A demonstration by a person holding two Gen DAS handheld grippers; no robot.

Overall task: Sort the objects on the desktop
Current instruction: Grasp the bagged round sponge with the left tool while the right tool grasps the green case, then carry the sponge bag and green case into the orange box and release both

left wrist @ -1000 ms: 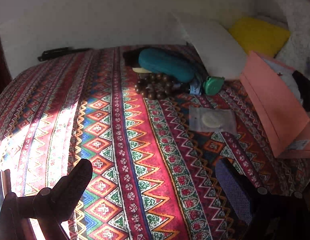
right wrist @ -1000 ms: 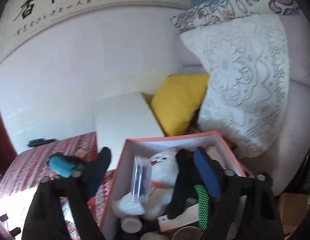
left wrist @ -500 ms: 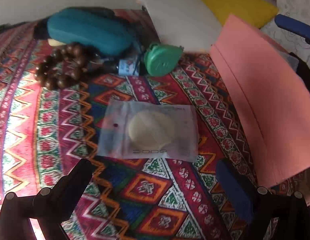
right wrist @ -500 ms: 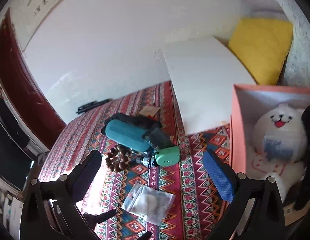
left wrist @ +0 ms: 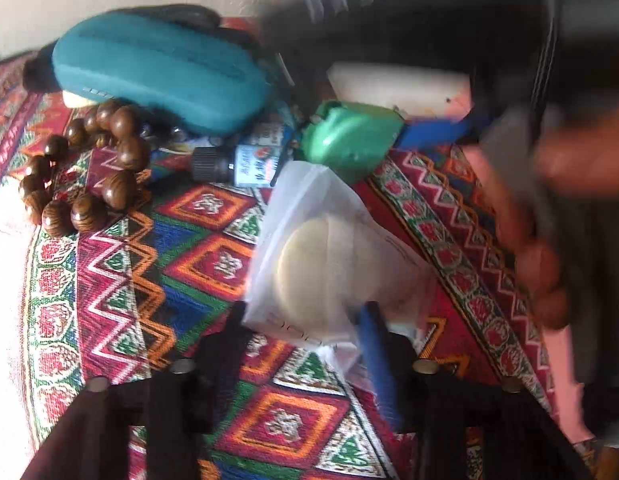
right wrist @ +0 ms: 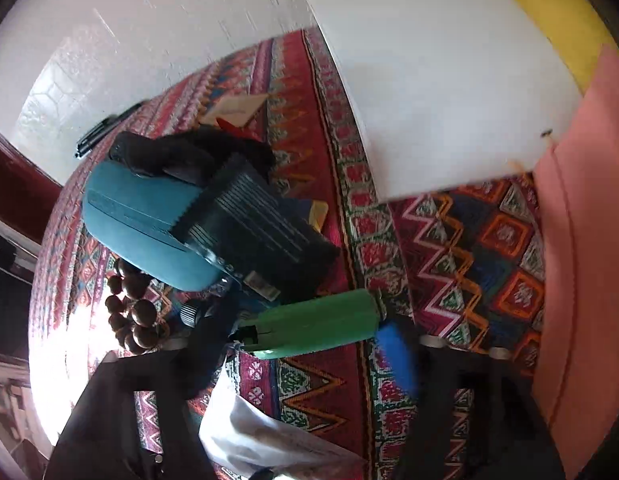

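A clear plastic bag [left wrist: 329, 256] holding a cream disc tilts up off the patterned cloth [left wrist: 121, 280], and my left gripper [left wrist: 305, 320] is shut on its lower edge. The same bag [right wrist: 261, 436] shows at the bottom of the right wrist view. A green case [right wrist: 309, 328] lies crosswise between the fingers of my right gripper [right wrist: 305, 340], which is shut on it. In the left wrist view the green case [left wrist: 349, 140] has the right gripper's blue finger [left wrist: 433, 132] against its right end.
A teal case [left wrist: 157, 72], a wooden bead bracelet [left wrist: 81, 176] and a small dark-capped bottle [left wrist: 237, 164] lie behind the bag. A black packet [right wrist: 253, 224] rests on the teal case. A pink box [right wrist: 589, 240], a white board [right wrist: 429, 80] and a blurred hand [left wrist: 549, 240] are at the right.
My left gripper moved in and shut on the bag, tilting it up. My right gripper swung down from the pink box to the cloth and shut on the green case.
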